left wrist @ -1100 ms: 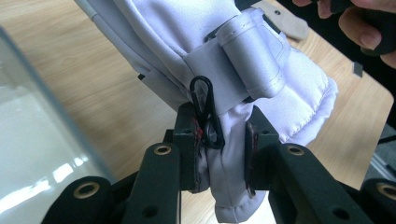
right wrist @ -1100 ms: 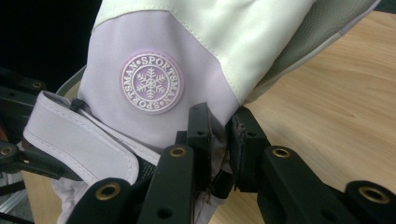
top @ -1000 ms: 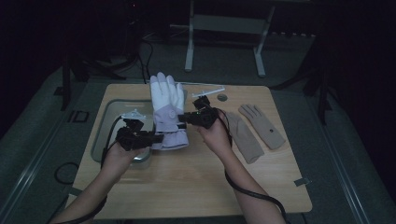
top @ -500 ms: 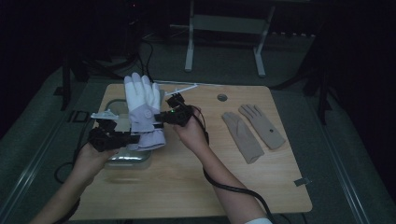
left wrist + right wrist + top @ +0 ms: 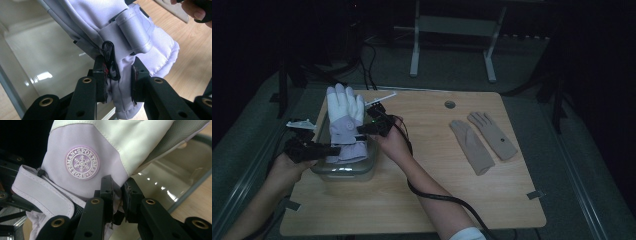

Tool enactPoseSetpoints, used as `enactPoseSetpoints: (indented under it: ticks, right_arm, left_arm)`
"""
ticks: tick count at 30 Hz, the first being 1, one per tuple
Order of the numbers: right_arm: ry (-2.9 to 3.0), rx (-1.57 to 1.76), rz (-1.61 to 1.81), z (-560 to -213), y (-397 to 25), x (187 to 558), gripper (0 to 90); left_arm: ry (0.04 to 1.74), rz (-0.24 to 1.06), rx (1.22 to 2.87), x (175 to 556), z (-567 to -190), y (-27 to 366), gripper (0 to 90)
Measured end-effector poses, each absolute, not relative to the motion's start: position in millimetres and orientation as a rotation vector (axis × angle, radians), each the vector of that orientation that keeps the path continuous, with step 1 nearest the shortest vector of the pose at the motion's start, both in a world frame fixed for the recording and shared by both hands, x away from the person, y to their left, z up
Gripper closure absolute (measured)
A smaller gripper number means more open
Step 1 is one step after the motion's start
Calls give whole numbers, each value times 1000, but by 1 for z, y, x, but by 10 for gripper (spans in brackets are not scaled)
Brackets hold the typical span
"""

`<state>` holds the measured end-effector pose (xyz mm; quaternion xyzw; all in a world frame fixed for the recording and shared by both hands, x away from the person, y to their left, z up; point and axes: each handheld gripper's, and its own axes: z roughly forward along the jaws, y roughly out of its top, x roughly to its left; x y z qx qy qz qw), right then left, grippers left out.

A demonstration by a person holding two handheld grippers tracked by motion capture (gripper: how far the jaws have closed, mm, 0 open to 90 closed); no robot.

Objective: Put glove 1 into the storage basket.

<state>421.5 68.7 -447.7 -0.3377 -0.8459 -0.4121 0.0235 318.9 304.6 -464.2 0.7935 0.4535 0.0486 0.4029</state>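
Both grippers — left (image 5: 331,148), right (image 5: 362,129) — are clenched on the cuff of a padded glove (image 5: 343,120), hung over a clear bin (image 5: 343,169). Soft, light, floppy — likely to sag; the thick cuff hem looks the surest hold.

The ski glove (image 5: 82,165) is smooth woven cloth — lilac and off-white panels with a faint sheen, a stitched round badge, a padded quilted cuff (image 5: 160,50) and a glossy black plastic clip (image 5: 110,60). Each tool (image 5: 117,85) is matt black plastic with brass-coloured rivets. The bin (image 5: 343,172) under the glove looks clear and glossy, catching highlights. The worktop (image 5: 427,165) is pale wood, matt — the two tan gloves (image 5: 484,141) look like soft, dull knit.
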Motion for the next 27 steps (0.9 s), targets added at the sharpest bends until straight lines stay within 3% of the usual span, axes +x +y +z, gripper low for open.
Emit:
enactPoseSetpoints:
  ticks: [7, 19, 27]
  right_arm:
    - [-2625, -1078, -1184, -473, 81, 426, 800]
    - [-2629, -1147, -1093, -497, 81, 414, 804]
    - [-2677, -1148, -989, -503, 84, 414, 803]
  left_arm:
    - [1198, 34, 2022, 326, -487, 311, 714]
    - [1253, -10, 2062, 326, -502, 310, 693]
    - [1291, 9, 2135, 329, -507, 299, 611]
